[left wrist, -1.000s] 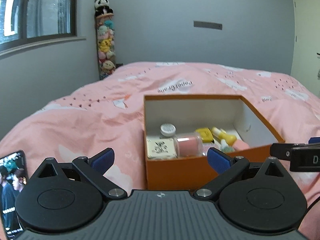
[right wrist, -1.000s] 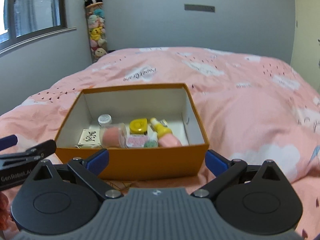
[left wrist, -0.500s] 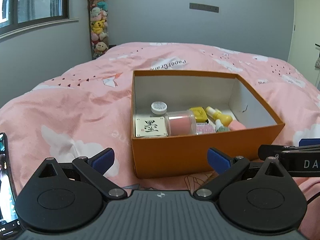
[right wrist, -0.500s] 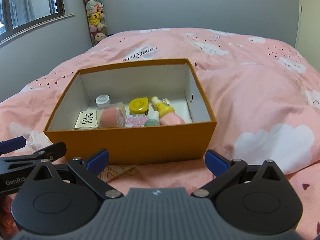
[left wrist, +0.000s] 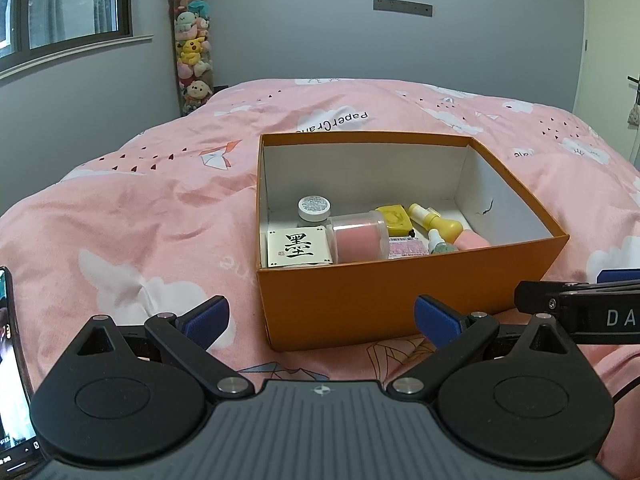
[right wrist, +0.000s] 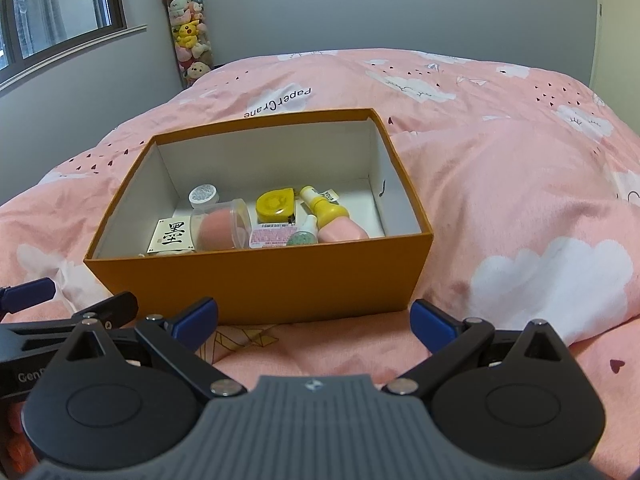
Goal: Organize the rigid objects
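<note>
1. An orange box (left wrist: 400, 304) with a white inside sits open on a pink bedspread (left wrist: 132, 232) printed with white clouds. It lies just ahead of both tools.
2. The left gripper (left wrist: 322, 316) has its blue-tipped fingers spread wide and holds nothing. It hangs above the bedspread, short of the box's near wall.
3. The right gripper (right wrist: 314, 318) is likewise spread wide and empty, facing the same near wall from a little further right.
4. Everything in the box is gathered toward the near end — the far half of the floor is bare.
5. At the near left corner lies a flat cream packet (left wrist: 299, 247) printed with black characters, close against the near wall.
6. Behind the packet stands a small round jar (left wrist: 315, 209) with a pale, sparkly lid.
7. A clear plastic cup (left wrist: 358, 236) with something pink inside lies on its side, just beside the packet.
8. A yellow case (right wrist: 276, 204) sits behind the cup, toward the middle of the box.
9. In front of the case lies a small pink-and-white packet (right wrist: 272, 237), partly hidden by the near wall.
10. A bottle with a yellow top and pink body (right wrist: 332, 218) lies on its side to the right of the case, and a small white dropper bottle (right wrist: 305, 234) rests just beside it.
11. A phone (left wrist: 12, 364) with a lit screen shows at the left edge of the left view.
12. In the room's far corner stands a tall clear tube of soft toys (left wrist: 192, 60) — a panda sits on top.
</note>
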A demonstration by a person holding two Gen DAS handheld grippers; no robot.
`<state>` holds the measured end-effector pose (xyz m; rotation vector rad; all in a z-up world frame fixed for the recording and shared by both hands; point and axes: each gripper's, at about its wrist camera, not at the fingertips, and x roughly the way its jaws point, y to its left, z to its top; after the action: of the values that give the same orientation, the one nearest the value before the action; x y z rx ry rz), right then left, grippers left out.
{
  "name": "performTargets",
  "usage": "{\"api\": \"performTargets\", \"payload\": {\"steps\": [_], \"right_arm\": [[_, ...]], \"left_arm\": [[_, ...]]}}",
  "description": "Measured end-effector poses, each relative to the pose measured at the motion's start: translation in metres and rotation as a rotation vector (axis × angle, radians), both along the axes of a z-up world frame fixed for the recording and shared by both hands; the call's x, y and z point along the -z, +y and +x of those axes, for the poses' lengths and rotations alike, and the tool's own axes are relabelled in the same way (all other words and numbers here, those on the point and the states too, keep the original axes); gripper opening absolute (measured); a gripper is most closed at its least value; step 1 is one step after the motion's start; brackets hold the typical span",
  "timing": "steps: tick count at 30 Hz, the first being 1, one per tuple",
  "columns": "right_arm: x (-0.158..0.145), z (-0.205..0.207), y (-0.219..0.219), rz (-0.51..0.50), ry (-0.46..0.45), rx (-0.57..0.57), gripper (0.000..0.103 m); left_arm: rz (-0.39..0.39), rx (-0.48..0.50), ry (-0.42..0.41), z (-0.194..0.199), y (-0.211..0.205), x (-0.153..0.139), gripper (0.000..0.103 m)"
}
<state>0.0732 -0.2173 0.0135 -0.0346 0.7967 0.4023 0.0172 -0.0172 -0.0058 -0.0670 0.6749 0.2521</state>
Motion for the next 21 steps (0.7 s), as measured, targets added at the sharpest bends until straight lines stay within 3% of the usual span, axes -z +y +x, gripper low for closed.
{"api": "performTargets", "payload": {"steps": [21], "right_arm": [[0.004,0.0032,0.0004,0.001,0.023,0.006,0.1]], "left_arm": [[0.006,0.004,0.007,0.0001,0.001,0.0017,0.103]]}}
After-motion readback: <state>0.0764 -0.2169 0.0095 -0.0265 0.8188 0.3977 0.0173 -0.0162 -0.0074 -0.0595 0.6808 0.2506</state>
